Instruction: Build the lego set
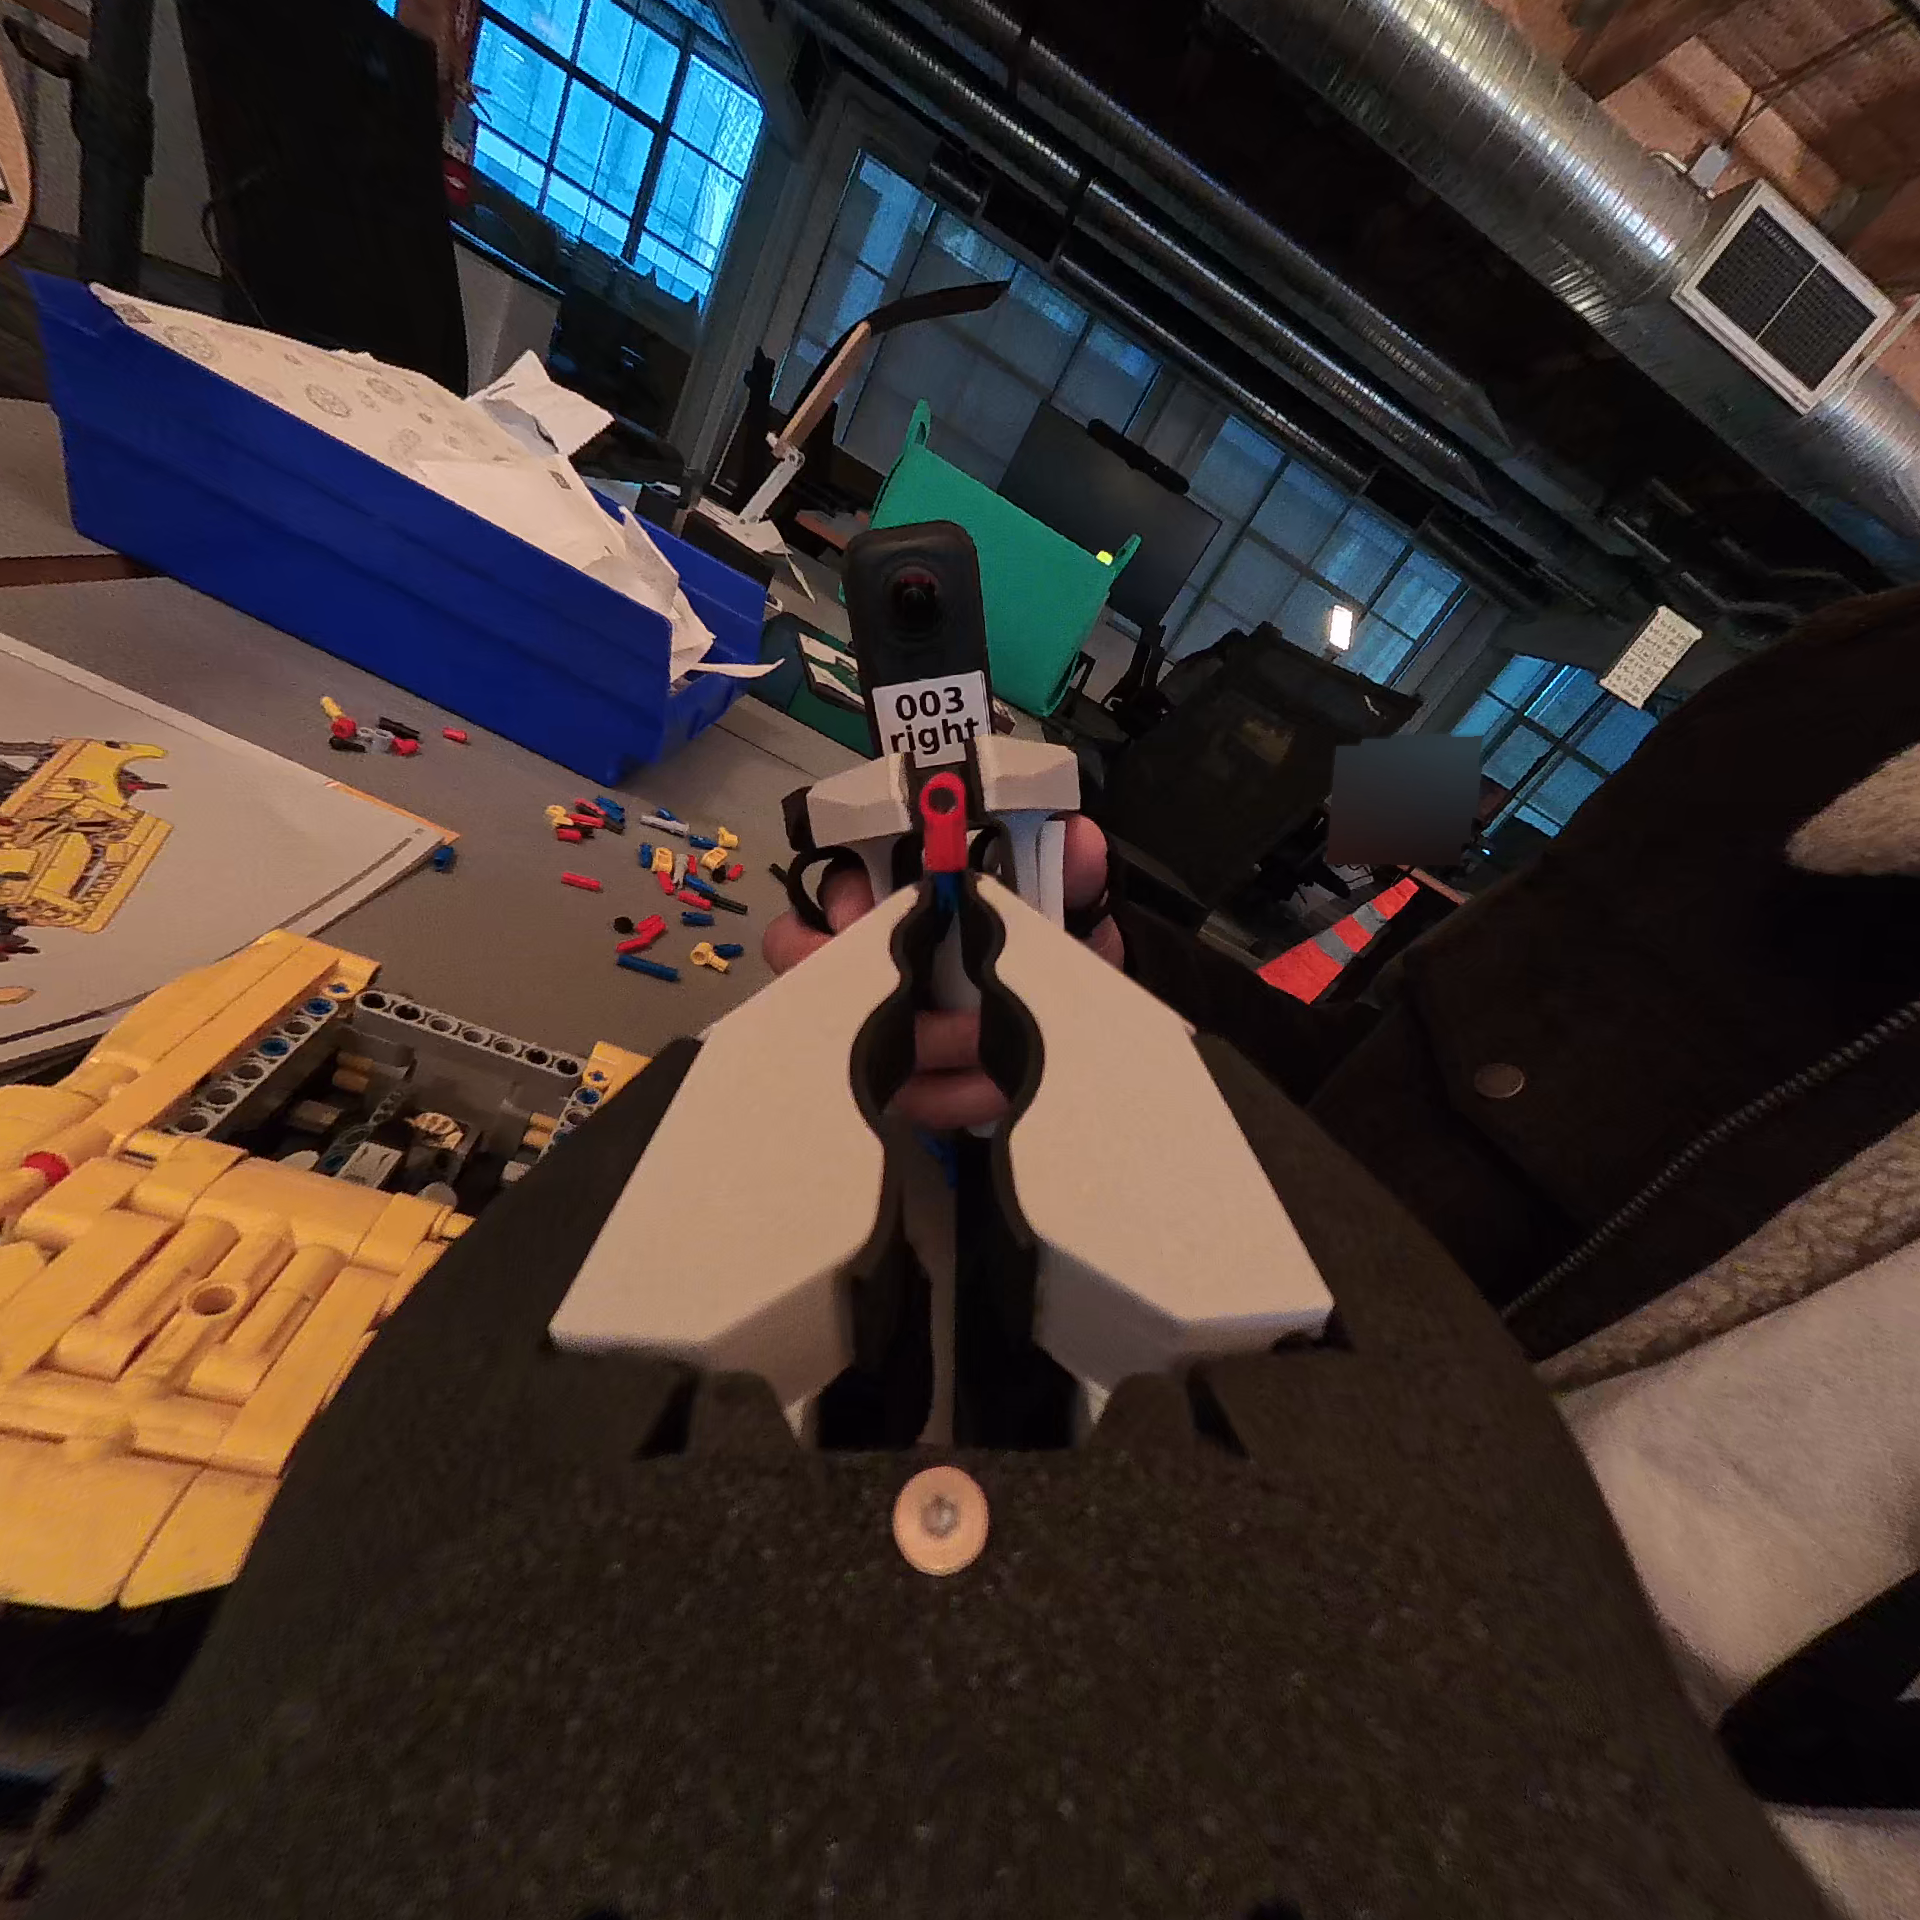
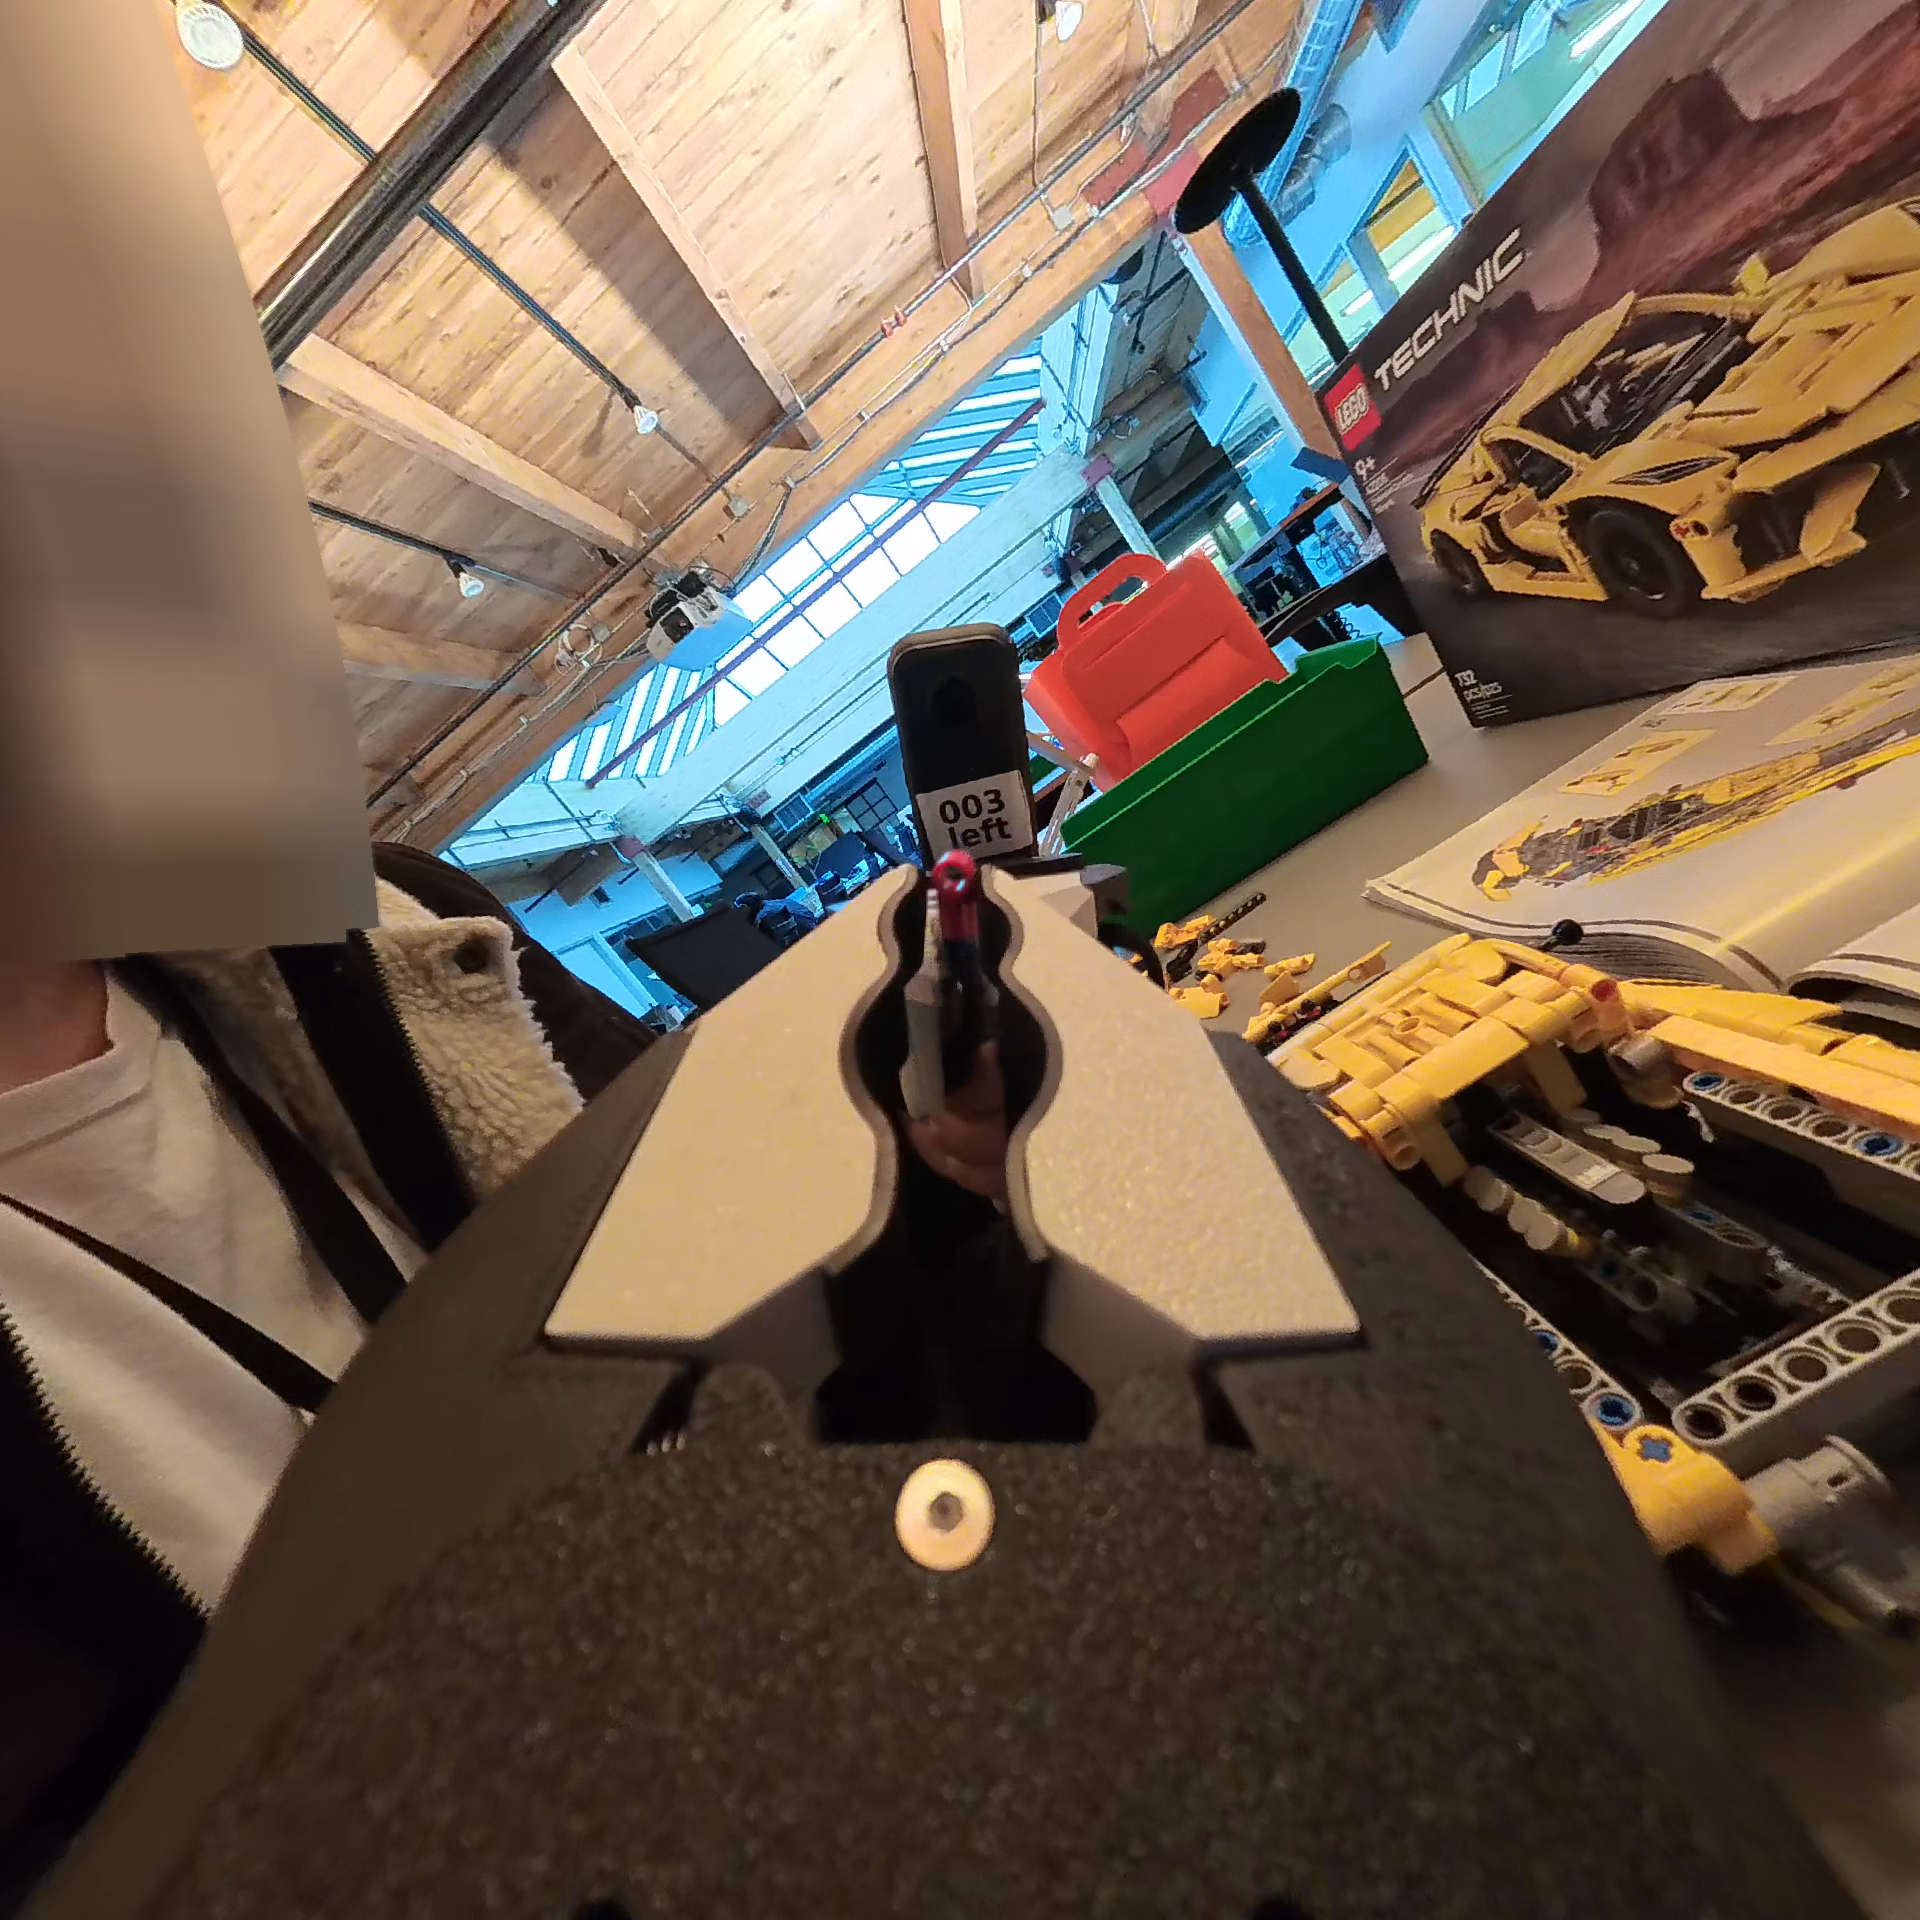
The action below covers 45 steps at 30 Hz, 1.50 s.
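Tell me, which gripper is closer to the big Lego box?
Left, likely. Both grippers meet at the red piece; the box stands beyond the left gripper, while the right gripper faces it from farther back.

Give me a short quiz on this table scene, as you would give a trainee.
1. True or false: the blue bin holds crumpled paper.
2. What colour is the part-built car? A red, B yellow, C green.
3. Fill in: the small piece where the left gripper and right gripper meet tip to tip is ___.
Key: 1 true; 2 B; 3 red.
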Each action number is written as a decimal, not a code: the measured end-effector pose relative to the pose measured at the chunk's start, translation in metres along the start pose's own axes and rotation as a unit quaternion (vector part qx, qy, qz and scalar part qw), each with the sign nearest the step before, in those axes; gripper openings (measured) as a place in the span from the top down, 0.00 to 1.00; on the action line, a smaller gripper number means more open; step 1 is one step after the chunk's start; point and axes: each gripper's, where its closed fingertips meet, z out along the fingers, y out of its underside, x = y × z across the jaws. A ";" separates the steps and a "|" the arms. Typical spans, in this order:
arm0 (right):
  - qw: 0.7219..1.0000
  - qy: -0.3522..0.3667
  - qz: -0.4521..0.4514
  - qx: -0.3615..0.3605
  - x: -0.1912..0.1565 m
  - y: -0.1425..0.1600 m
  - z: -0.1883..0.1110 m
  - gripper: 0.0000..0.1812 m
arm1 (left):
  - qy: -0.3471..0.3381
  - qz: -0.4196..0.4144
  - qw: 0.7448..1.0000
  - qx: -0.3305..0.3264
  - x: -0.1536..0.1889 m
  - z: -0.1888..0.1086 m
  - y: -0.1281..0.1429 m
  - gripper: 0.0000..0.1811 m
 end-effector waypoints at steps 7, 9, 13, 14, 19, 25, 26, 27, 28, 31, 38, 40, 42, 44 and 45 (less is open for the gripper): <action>0.999 0.019 -0.024 -0.013 0.003 0.002 -0.001 0.97 | -0.006 0.000 1.000 -0.013 -0.002 0.001 0.004 0.98; 0.999 0.020 -0.026 -0.013 0.004 0.002 -0.001 0.97 | -0.007 0.002 1.000 -0.013 -0.002 0.001 0.004 0.98; 0.997 0.022 -0.068 -0.017 -0.002 0.000 -0.003 0.97 | 0.003 0.020 1.000 -0.006 0.005 0.002 0.003 0.97; 0.997 0.021 -0.078 -0.006 -0.005 -0.005 -0.004 0.97 | 0.016 0.029 0.999 -0.005 0.010 0.002 0.003 0.94; 0.988 0.107 -0.089 0.072 0.016 -0.037 -0.033 0.97 | -0.106 0.122 0.986 0.029 -0.021 -0.021 -0.017 0.91; 0.947 0.267 -0.161 0.083 0.044 -0.052 -0.065 0.97 | -0.199 0.114 0.972 0.050 -0.058 -0.056 -0.033 0.92; 0.942 0.277 -0.170 0.078 0.045 -0.053 -0.067 0.97 | -0.193 0.113 0.974 0.039 -0.057 -0.055 -0.030 0.94; 0.938 0.287 -0.180 0.067 0.046 -0.053 -0.069 0.97 | -0.192 0.116 0.974 0.030 -0.056 -0.053 -0.027 0.94; 0.935 0.296 -0.189 0.060 0.044 -0.056 -0.072 0.97 | -0.189 0.126 0.974 0.021 -0.055 -0.049 -0.024 0.94; 0.928 0.310 -0.205 0.019 0.033 -0.059 -0.091 0.97 | -0.154 0.143 0.977 -0.036 -0.038 -0.028 -0.001 0.93; 0.886 0.406 -0.220 0.032 0.011 -0.040 -0.173 0.97 | -0.152 0.068 0.949 -0.269 -0.023 0.039 0.096 0.90; 0.877 0.421 -0.224 0.061 0.003 -0.034 -0.181 0.97 | -0.189 0.113 0.924 -0.312 -0.038 0.055 0.113 0.91; 0.868 0.426 -0.242 0.085 -0.003 -0.031 -0.184 0.97 | -0.204 0.133 0.901 -0.358 -0.048 0.068 0.125 0.90; 0.865 0.420 -0.256 0.094 -0.009 -0.035 -0.184 0.97 | -0.193 0.127 0.896 -0.379 -0.049 0.084 0.129 0.90; 0.869 0.413 -0.255 0.095 -0.009 -0.034 -0.183 0.97 | -0.185 0.123 0.896 -0.386 -0.049 0.091 0.129 0.90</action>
